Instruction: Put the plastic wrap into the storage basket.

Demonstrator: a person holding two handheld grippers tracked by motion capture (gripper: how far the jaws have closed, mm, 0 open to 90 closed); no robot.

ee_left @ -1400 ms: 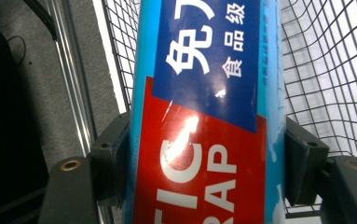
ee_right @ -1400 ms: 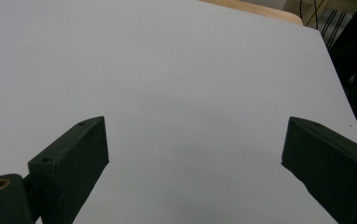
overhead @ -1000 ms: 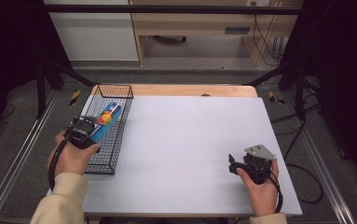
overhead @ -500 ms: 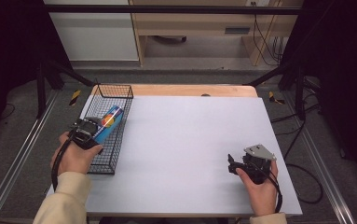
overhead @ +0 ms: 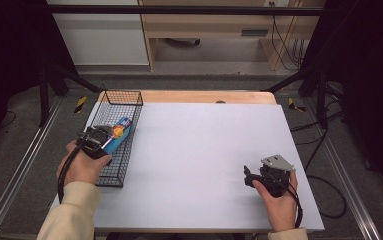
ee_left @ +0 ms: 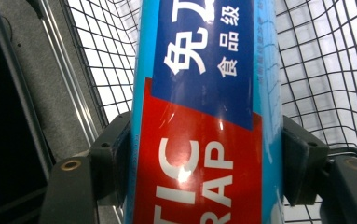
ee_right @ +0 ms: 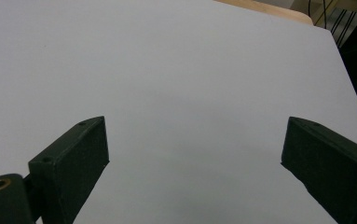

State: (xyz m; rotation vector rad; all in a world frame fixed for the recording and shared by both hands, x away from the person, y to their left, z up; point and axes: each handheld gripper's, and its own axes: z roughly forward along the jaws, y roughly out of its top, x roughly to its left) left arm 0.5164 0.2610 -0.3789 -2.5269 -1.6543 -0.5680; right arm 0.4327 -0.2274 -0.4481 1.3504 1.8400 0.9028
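While the person's left hand (overhead: 81, 165) rests at the near end of the black wire basket (overhead: 110, 176), the left gripper (overhead: 99, 140) that it carries reaches in over the basket's near half with its jaws clamped on a plastic-wrap box (overhead: 117, 134). From above, the box is a long blue carton with a red and yellow patch, lying slantwise inside the basket, its far end pointing toward the basket's right wall and reaching about the basket's middle. Whether it touches the basket floor cannot be told. In the left gripper view the same box (ee_left: 204, 112) stands between the two black pads (ee_left: 115, 158), which press flat against its light-blue long edges; its face bears a dark-blue panel with white characters above a red panel with large white letters, and the basket mesh (ee_left: 325, 70) shows behind it on both sides. The basket sits on the left edge of the white table (overhead: 204, 155). Well to the right of the basket, near the table's front right corner, the right hand (overhead: 279, 197) holds the right gripper (overhead: 249, 176) low over the bare tabletop, pointing toward the basket. Its jaws stand wide apart, with bare tabletop (ee_right: 185, 84) between them.
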